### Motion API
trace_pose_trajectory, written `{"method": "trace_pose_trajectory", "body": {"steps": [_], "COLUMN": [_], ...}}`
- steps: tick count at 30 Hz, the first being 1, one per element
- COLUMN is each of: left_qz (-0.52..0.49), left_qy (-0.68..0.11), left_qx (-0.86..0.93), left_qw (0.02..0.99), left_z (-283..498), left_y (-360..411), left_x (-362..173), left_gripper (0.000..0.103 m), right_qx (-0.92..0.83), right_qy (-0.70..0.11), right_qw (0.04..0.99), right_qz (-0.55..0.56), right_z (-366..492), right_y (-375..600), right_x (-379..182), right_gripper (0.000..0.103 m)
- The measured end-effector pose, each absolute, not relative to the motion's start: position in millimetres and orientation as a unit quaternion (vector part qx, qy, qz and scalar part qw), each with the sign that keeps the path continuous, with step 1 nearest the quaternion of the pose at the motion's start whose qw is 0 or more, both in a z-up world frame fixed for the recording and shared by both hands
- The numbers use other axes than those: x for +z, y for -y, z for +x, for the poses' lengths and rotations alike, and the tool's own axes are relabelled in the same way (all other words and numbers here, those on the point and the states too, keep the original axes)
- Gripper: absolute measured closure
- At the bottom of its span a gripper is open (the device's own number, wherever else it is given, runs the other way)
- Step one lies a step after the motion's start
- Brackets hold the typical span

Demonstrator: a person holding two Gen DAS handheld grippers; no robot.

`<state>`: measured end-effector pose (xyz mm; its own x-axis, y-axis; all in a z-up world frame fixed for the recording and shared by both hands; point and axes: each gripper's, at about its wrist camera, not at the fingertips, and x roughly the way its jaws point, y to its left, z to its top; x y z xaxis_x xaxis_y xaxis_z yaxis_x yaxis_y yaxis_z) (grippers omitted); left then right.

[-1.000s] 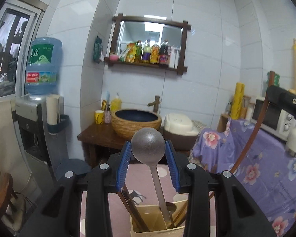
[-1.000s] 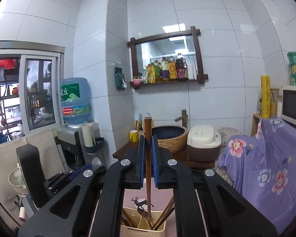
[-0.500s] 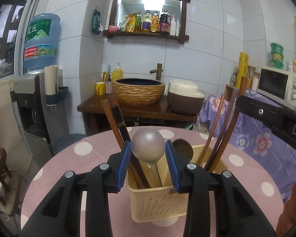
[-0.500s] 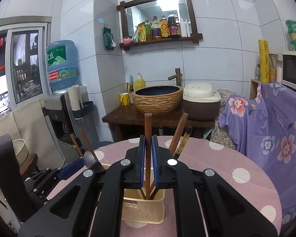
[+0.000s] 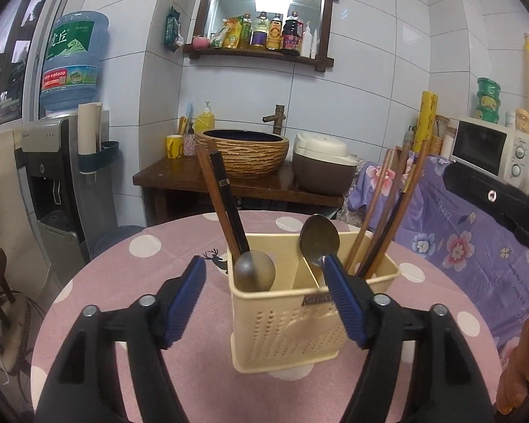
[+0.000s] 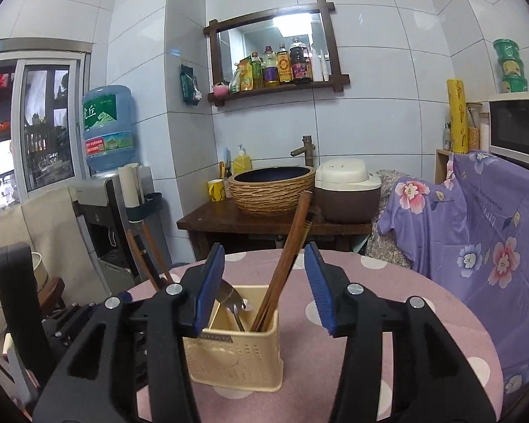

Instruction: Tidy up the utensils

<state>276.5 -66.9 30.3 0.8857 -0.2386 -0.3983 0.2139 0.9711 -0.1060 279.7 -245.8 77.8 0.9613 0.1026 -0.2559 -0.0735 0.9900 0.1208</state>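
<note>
- My left gripper [image 5: 264, 275] has its jaws spread wide with nothing between the blue pads [image 5: 185, 299]; they stand to either side of the cream utensil caddy [image 5: 299, 324], clear of its walls.
- Straight ahead between those jaws, a metal spoon [image 5: 254, 270] stands bowl-up in the caddy's near left compartment, free of both pads.
- A second spoon [image 5: 319, 238] stands bowl-up in the middle compartment, just past my right-hand pad and partly hidden behind it.
- Two dark chopsticks [image 5: 222, 201] lean away to the left behind the first spoon; a bundle of wooden chopsticks [image 5: 388, 211] leans right out of the far end compartment.
- My right gripper [image 6: 264, 282] is likewise wide, holding nothing.
- In the right wrist view the caddy [image 6: 239, 359] sits low between the jaws, nearer the left pad, which overlaps its rim; I cannot tell whether they touch.
- A pair of brown chopsticks [image 6: 287, 257] rises from the caddy in the gap between those jaws, tilted right, touching neither pad.
- A spoon [image 6: 229, 299] lies angled in the compartment just beside the left pad.
- The caddy stands upright on the pink polka-dot table [image 5: 194, 370].
</note>
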Motion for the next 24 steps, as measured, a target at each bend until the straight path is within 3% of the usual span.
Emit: {"method": "trace_pose_trajectory", "body": {"steps": [4,7,13,24], "left_qz": [-0.027,-0.029,-0.051,-0.02], "left_qy": [-0.181,-0.155,-0.136,-0.129], "left_qx": [-0.106,-0.102,-0.081,-0.034], "left_qw": [0.977,0.982,0.986,0.991], "left_z": [239.1,200.1,134.2,45.1], "left_y": [49.0,32.1,5.7,-1.6], "left_x": [34.1,29.3,5.6,-30.7], "left_gripper": [0.004,0.005,0.005,0.005], "right_qx": [0.031,0.01,0.025,-0.018], "right_qy": [-0.124,-0.121,-0.174,-0.15], "right_qw": [0.991,0.993,0.984,0.988], "right_qz": [0.036,0.006,-0.041,-0.024], "right_z": [245.0,212.7,148.3,45.7], "right_y": [250.1,247.7,232.2,212.1], "right_x": [72.9,59.7,6.2,-62.0], "right_gripper": [0.016,0.006,0.006,0.006]}}
